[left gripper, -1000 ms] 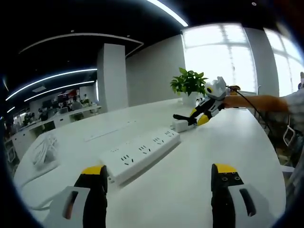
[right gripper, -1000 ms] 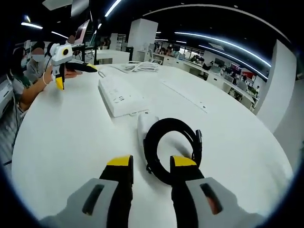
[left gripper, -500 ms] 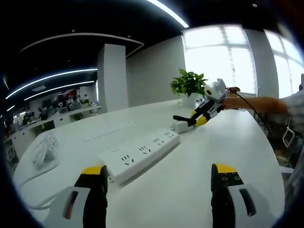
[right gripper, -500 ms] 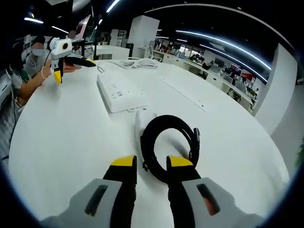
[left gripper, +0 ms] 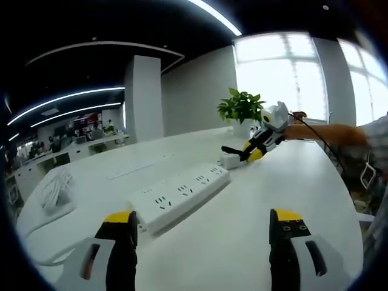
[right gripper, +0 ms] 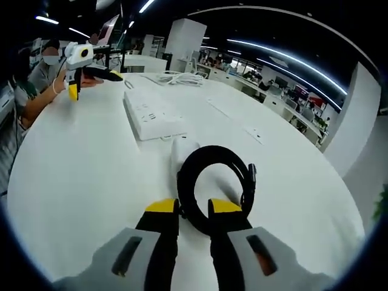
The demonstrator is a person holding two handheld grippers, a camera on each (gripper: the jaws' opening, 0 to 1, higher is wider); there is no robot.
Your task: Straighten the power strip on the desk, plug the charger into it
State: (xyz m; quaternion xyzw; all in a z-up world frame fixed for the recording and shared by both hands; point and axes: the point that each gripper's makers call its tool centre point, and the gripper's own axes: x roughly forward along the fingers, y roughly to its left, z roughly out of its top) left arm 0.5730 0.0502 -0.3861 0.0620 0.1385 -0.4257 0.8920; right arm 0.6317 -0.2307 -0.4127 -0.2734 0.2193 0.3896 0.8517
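Note:
The white power strip (left gripper: 179,195) lies slantwise on the white desk (left gripper: 242,236), just beyond my left gripper (left gripper: 202,218), whose jaws stand wide open with nothing between them. Past the strip's far end sits the white charger (left gripper: 229,160), with my right gripper (left gripper: 242,154) at it. In the right gripper view, the charger (right gripper: 182,151) lies behind its black cable coil (right gripper: 185,182). My right gripper (right gripper: 193,209) has its jaws drawn in on the coil's near edge. The power strip (right gripper: 151,115) is farther back, and my left gripper (right gripper: 79,60) hovers at the far left.
A potted plant (left gripper: 241,106) stands behind the charger. A bundle of white cable (left gripper: 56,191) lies at the desk's left side, also visible as white cable (right gripper: 179,77) beyond the strip. A person's forearm (left gripper: 327,130) reaches in from the right. Other desks and people fill the background.
My right gripper's jaws have narrowed step by step around the near edge of the black cable coil. The left gripper and the power strip have stayed where they were.

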